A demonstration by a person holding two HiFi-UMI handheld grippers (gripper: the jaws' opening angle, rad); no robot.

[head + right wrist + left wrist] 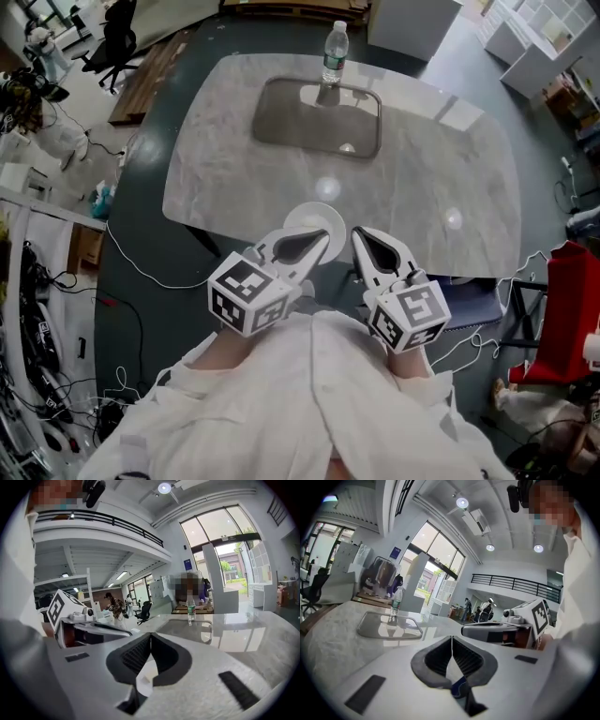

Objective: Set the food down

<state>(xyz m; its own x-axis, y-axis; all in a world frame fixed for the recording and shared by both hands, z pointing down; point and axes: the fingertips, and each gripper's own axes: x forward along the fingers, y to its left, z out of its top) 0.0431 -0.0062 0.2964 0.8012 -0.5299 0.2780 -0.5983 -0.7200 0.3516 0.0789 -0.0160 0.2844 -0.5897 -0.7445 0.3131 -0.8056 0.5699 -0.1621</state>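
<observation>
- No text could be read.
- The label on the water bottle was too small.
- The marker cubes on the left gripper and right gripper showed only square codes.

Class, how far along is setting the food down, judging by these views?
Done: nothing visible; no food shows on the table, tray or white plate. In hand: nothing; left claw and right claw are shut, empty. Left: apparently the whole job.

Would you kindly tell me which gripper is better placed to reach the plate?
Left, probably: in the head view the left gripper overlaps the plate at its near edge, while the right gripper points just beside it. Both are shut and empty.
</observation>
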